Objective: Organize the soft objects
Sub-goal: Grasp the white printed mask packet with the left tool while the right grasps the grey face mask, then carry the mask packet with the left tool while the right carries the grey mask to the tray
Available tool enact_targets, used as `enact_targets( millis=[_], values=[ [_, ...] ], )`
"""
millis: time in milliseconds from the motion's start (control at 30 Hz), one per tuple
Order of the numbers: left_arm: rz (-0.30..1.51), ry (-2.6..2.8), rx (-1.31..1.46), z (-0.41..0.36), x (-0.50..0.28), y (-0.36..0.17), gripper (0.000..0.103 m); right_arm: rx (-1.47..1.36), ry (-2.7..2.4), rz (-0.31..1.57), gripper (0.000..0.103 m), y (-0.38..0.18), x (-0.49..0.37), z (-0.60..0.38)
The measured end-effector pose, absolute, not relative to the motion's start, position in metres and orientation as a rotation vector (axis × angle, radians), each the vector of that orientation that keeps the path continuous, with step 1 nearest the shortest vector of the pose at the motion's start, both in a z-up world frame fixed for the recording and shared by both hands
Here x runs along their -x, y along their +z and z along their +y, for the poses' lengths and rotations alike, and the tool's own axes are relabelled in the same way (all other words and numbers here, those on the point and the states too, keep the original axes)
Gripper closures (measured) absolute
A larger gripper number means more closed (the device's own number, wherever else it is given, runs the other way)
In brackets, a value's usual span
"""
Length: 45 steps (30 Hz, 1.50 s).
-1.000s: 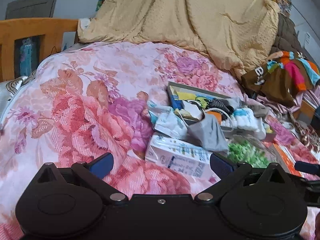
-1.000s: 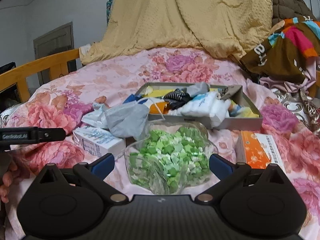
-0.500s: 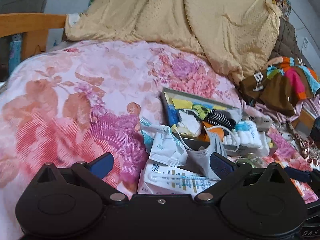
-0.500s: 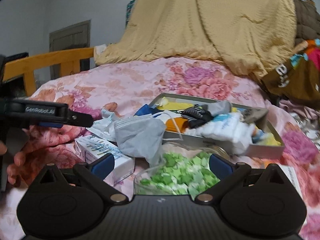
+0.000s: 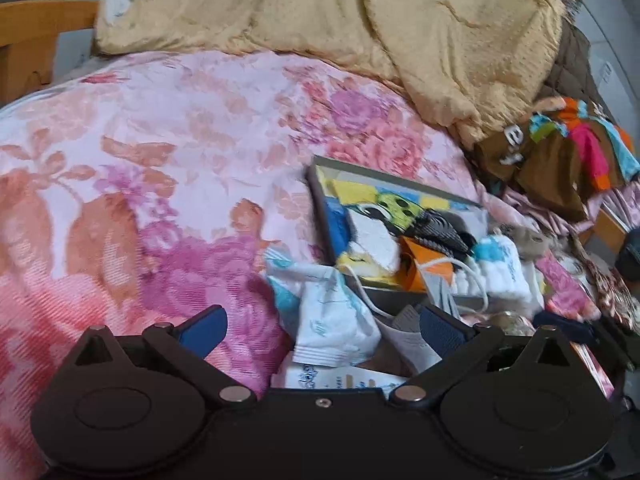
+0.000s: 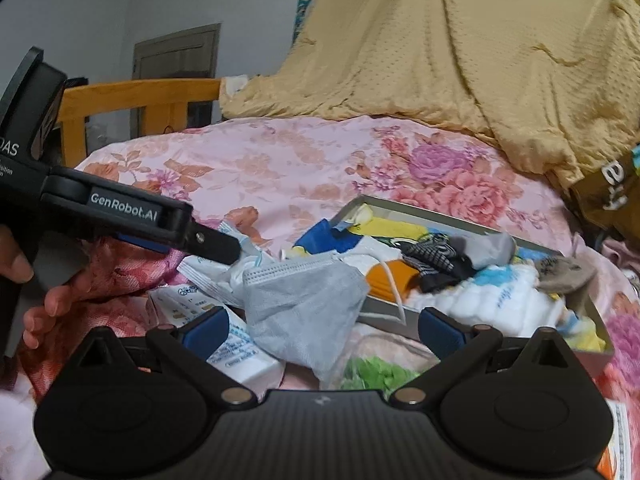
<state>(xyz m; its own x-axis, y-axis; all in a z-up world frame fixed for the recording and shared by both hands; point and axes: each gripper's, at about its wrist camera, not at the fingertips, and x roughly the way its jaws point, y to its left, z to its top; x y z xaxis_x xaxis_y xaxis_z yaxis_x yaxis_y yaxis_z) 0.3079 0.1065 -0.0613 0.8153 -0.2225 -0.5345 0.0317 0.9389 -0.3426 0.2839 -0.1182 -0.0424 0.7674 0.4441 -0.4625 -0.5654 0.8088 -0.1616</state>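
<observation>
Both grippers have closed in on the grey mask (image 6: 304,304) (beside the tray (image 6: 472,222)); left gripper (image 5: 320,326) and right gripper (image 6: 322,326) gape wide, holding nothing.

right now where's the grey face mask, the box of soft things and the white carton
grey face mask (image 6: 304,304), right wrist view, middle of its panel
box (image 6: 456,220), right wrist view, far rim
white carton (image 6: 240,350), right wrist view, top face

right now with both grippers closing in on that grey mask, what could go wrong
1. The grey mask drapes over the white carton, and its white ear loop trails into the tray, so lifting it may snag or drag tray items.
2. The left gripper and right gripper, both open, are close together at the same pile and could collide.
3. The jar of green pieces sits just under the mask and may get knocked.
</observation>
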Motion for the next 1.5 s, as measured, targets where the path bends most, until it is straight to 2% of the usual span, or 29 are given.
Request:
enact_targets(
  millis=[233,400,500,567,700,767,967,1033,1067,1100,1500],
  values=[
    [0.635,-0.169,0.266,0.107,-0.321,-0.068,0.016,0.294,0.607,0.482,0.001,-0.04,-0.309,-0.113],
    [0.657,-0.186,0.296,0.113,-0.325,-0.074,0.023,0.273,0.631,0.517,0.012,-0.04,-0.32,-0.113],
    [0.679,-0.196,0.289,0.112,-0.327,-0.079,0.034,0.278,0.66,0.555,0.017,-0.04,-0.325,-0.111],
    [0.691,-0.189,0.287,0.112,-0.328,-0.081,0.052,0.287,0.667,0.59,0.02,-0.042,-0.329,-0.107],
    [0.687,-0.184,0.32,0.115,-0.33,-0.082,0.06,0.311,0.673,0.62,0.026,-0.044,-0.331,-0.102],
    [0.682,-0.184,0.316,0.115,-0.329,-0.081,0.069,0.313,0.674,0.629,0.032,-0.046,-0.331,-0.101],
    [0.688,-0.2,0.314,0.113,-0.329,-0.08,0.072,0.328,0.677,0.634,0.053,-0.049,-0.329,-0.099],
    [0.678,-0.211,0.314,0.112,-0.327,-0.079,0.072,0.338,0.674,0.629,0.062,-0.05,-0.328,-0.097],
    [0.67,-0.212,0.31,0.111,-0.326,-0.078,0.074,0.344,0.67,0.624,0.073,-0.05,-0.327,-0.097],
    [0.661,-0.214,0.307,0.11,-0.325,-0.077,0.075,0.348,0.669,0.619,0.078,-0.05,-0.326,-0.096],
    [0.566,-0.176,0.27,0.089,-0.321,-0.041,0.075,0.279,0.688,0.541,0.09,-0.028,-0.321,-0.113]
  ],
)
